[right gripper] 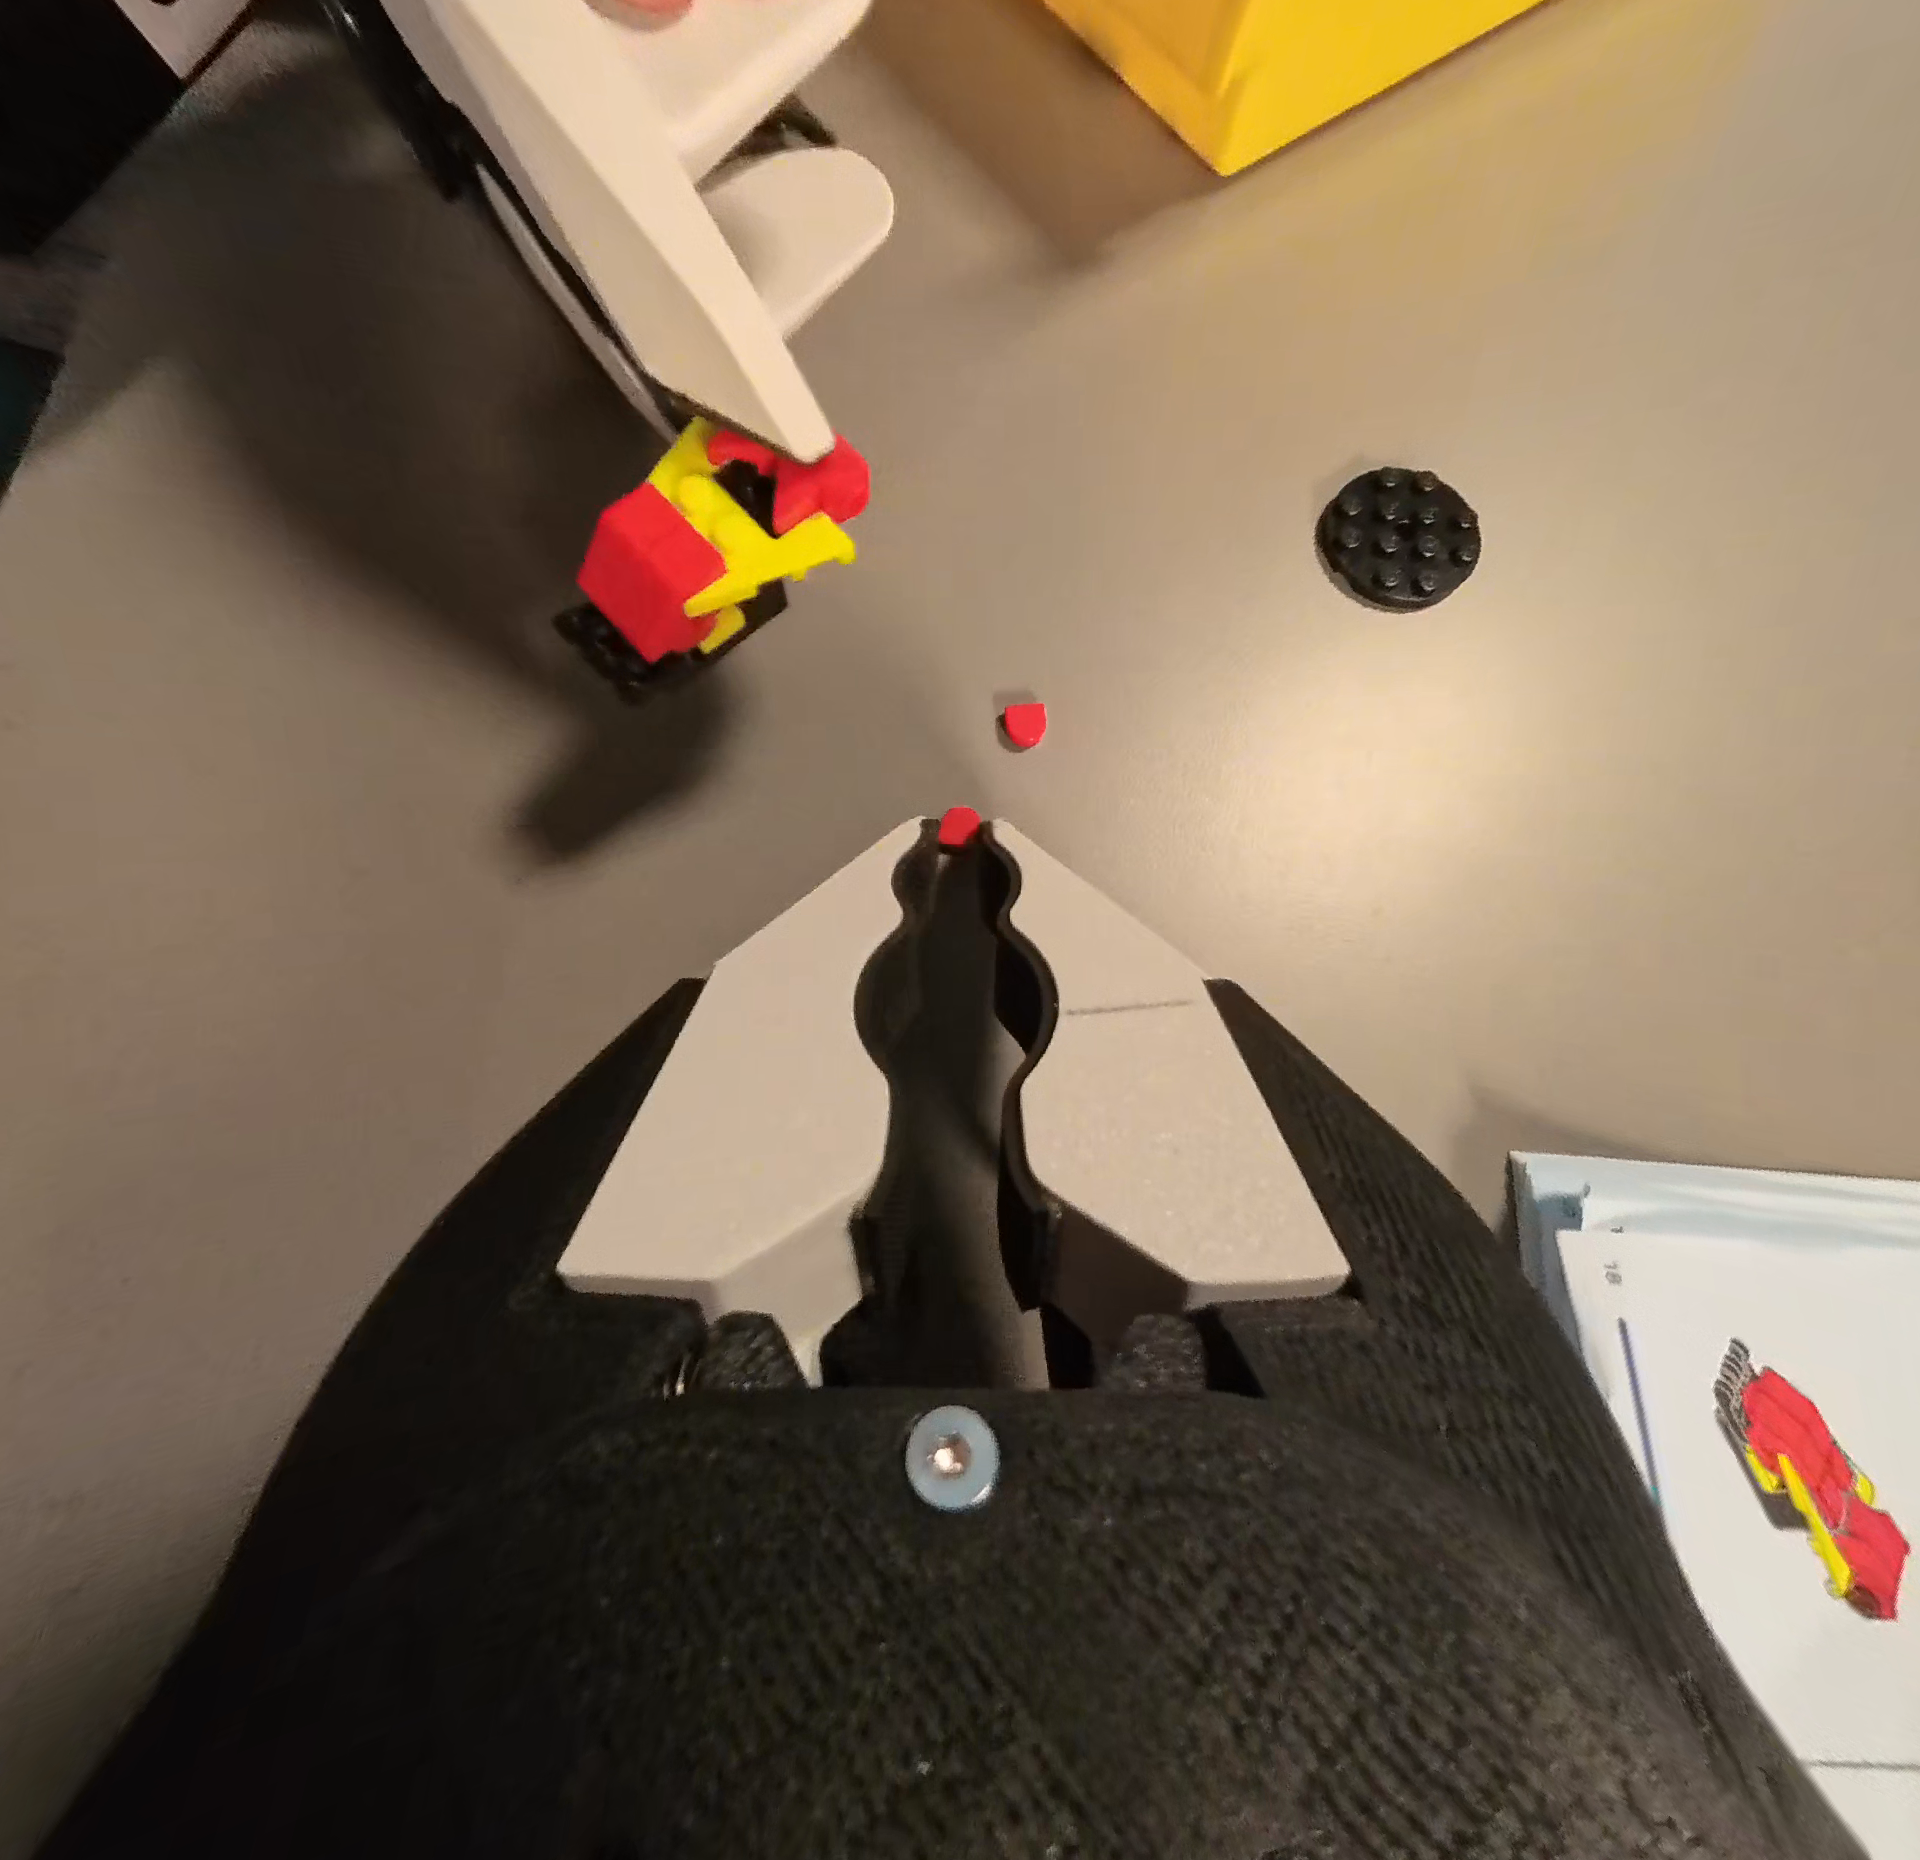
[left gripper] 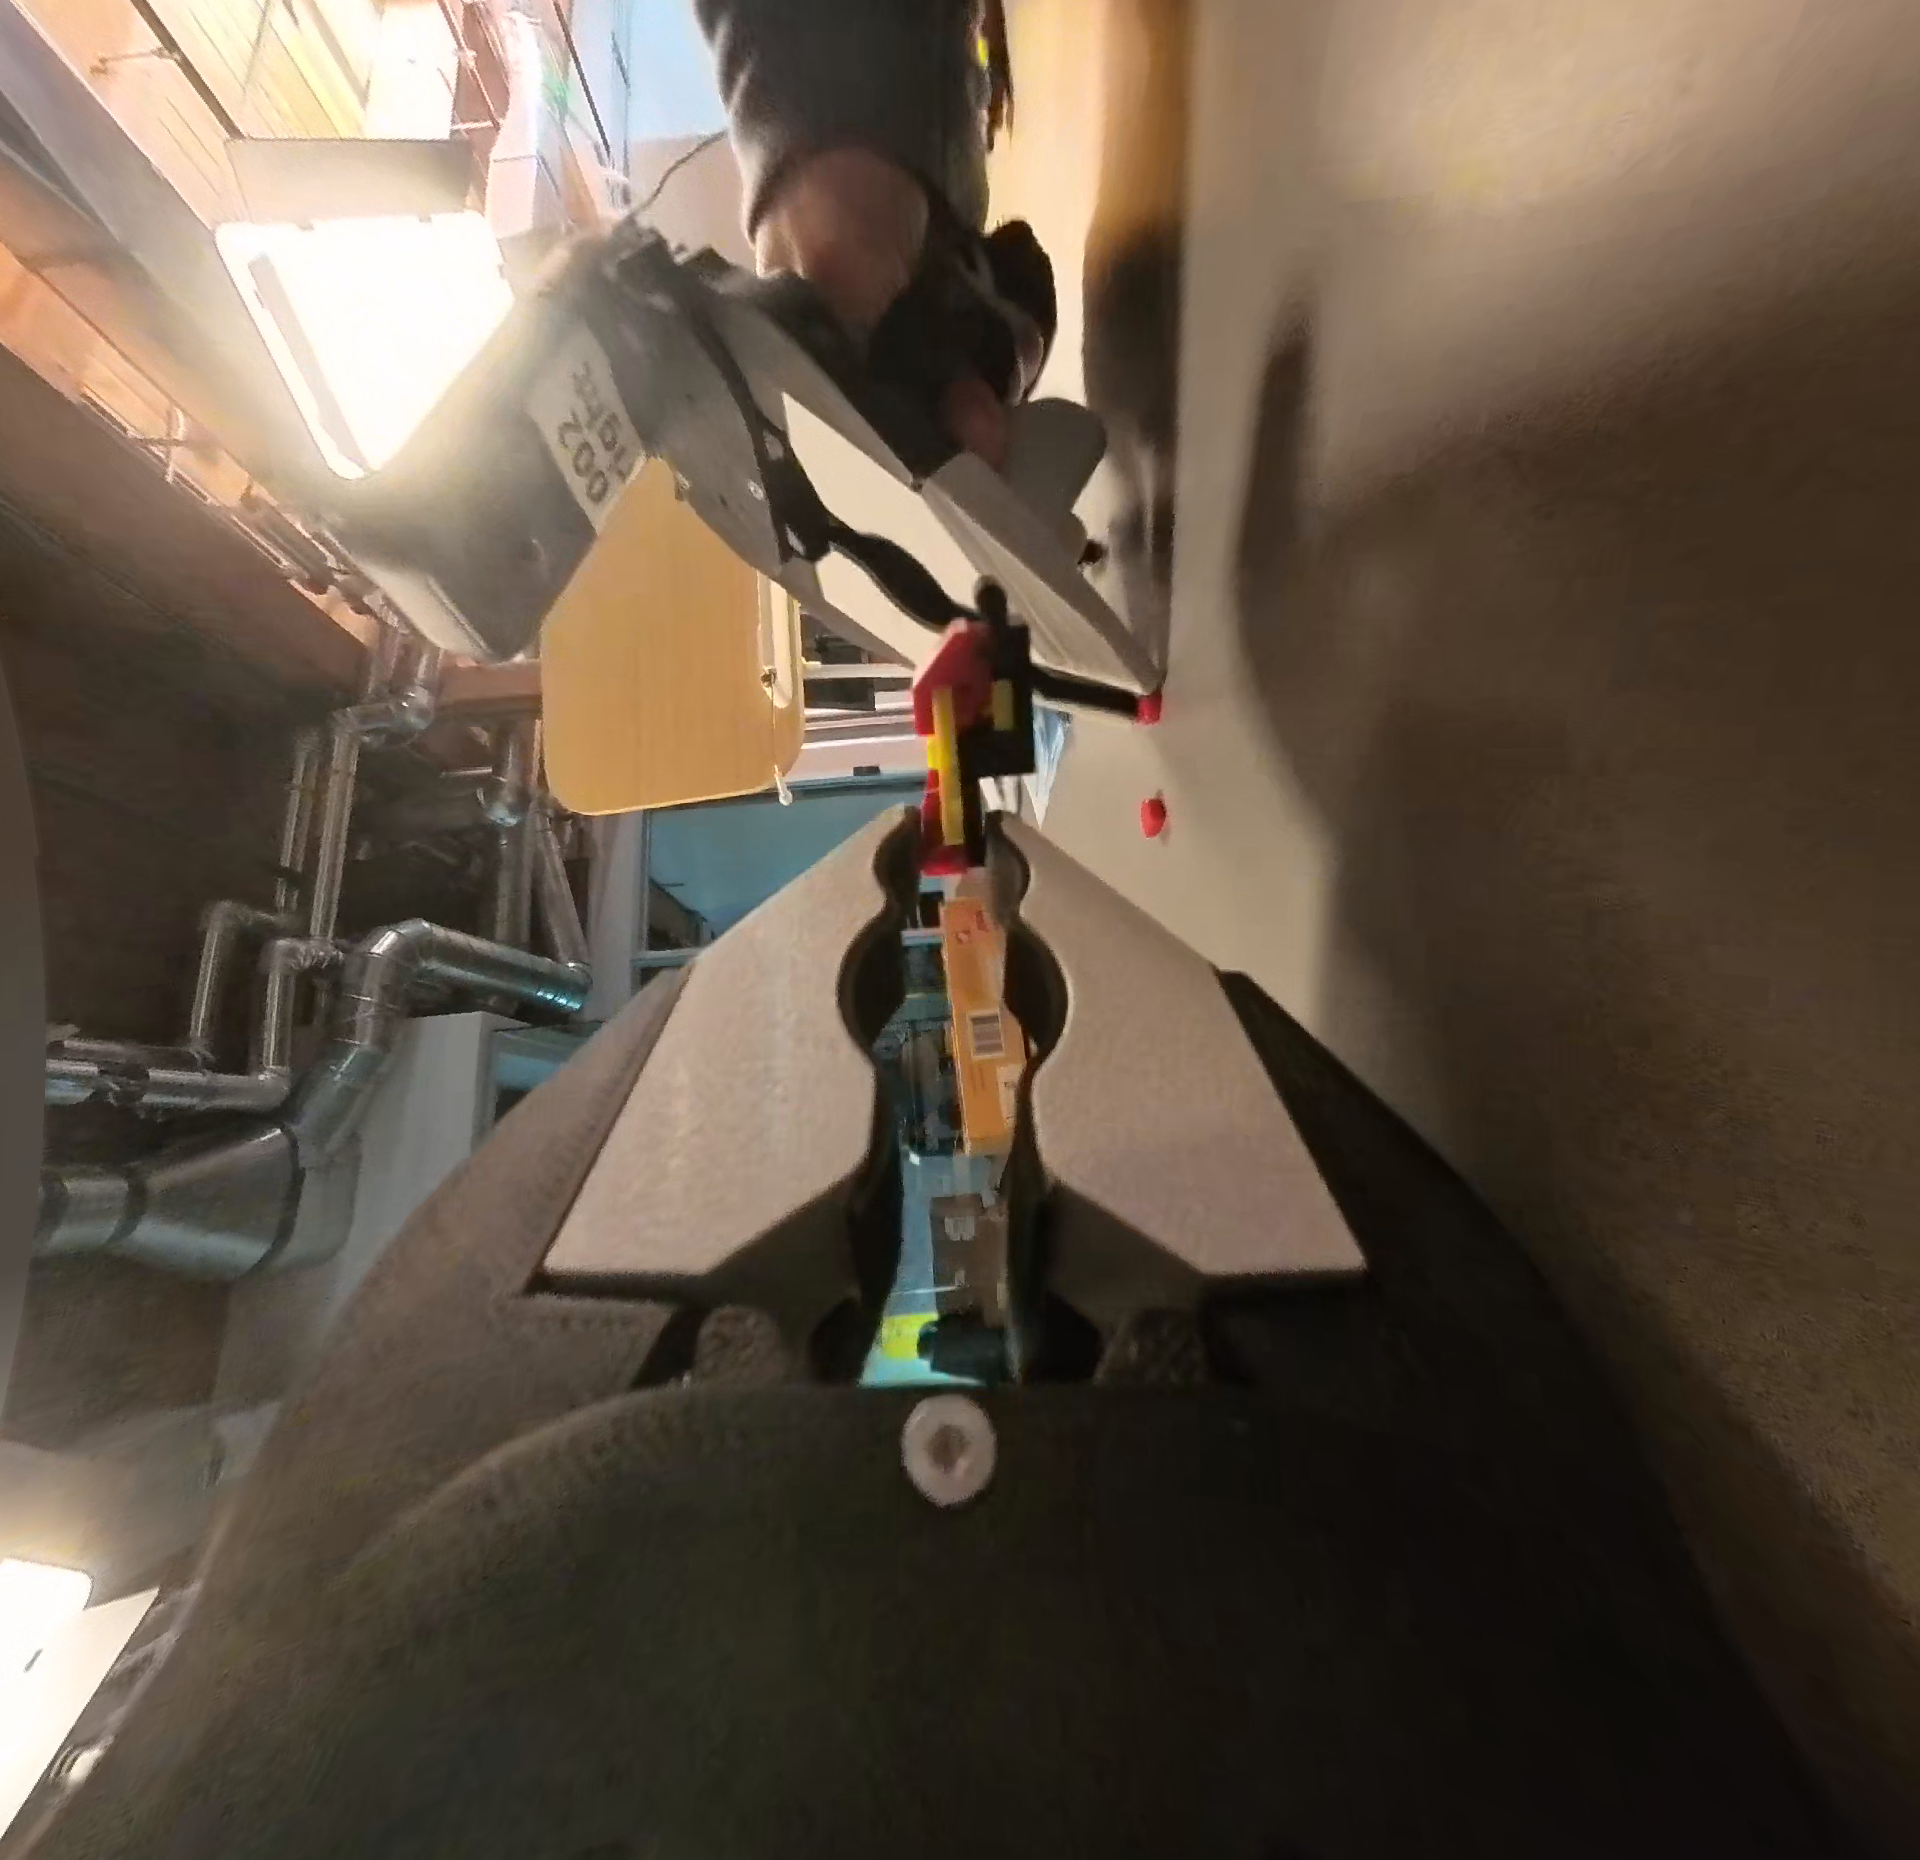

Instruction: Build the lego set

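Lego model (right gripper: 717,543), red, yellow and black, hangs above the table (right gripper: 1351,823), clamped in the left gripper (left gripper: 951,844). The right gripper (right gripper: 958,836) pinches a tiny red piece (right gripper: 958,826) at its very tips; it could slip out. Another red piece (right gripper: 1023,724) lies nearby. Open room lies between, with a black round plate (right gripper: 1397,537) and yellow box (right gripper: 1299,34) further off

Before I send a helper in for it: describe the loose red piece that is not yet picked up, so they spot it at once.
Start at the grey table and find the round black studded plate. The loose red piece lies left of it, just ahead of the right hand-held gripper. Unlike its twin red piece pinched in that gripper's tips, it sits alone on bare table.
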The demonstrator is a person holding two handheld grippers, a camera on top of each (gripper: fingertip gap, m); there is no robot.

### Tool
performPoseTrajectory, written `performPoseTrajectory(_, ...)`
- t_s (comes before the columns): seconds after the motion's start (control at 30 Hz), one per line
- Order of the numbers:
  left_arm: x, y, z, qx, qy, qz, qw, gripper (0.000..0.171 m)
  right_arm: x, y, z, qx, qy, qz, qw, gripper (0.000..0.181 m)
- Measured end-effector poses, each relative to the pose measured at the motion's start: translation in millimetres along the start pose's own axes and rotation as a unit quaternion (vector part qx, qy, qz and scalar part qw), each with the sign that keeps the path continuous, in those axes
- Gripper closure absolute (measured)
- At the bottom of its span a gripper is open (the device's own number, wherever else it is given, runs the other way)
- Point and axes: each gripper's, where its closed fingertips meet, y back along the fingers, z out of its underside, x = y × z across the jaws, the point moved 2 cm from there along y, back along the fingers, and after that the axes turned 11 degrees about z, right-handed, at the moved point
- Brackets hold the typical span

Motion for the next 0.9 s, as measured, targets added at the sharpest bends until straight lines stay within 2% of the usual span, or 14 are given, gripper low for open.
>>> performPoseTrajectory(0.1,0.0,0.9,-3.1,0.014,0.001,-0.001,1.000,0.161,0.3,1.6,-3.5,0.006,0.025,-0.016,1.000,0.176)
performPoseTrajectory(0.17,0.5,0.4,-8.0,0.022,-0.002,-0.002,1.000,0.160,-4.4,12.5,-21.7,0.059,0.050,-0.043,0.996,0.176)
performPoseTrajectory(0.27,-1.3,2.3,-16.0,0.036,-0.006,-0.008,0.999,0.160,-25.0,38.5,-50.7,0.134,0.094,-0.131,0.978,0.176)
performPoseTrajectory(0.43,-5.4,5.8,-24.2,0.053,-0.013,-0.016,0.998,0.161,-41.5,41.5,-58.3,0.094,0.147,-0.196,0.965,0.176)
performPoseTrajectory(0.9,-12.8,9.7,-32.0,0.063,-0.021,-0.027,0.997,0.161,-52.3,37.2,-61.4,0.067,0.182,-0.234,0.953,0.173)
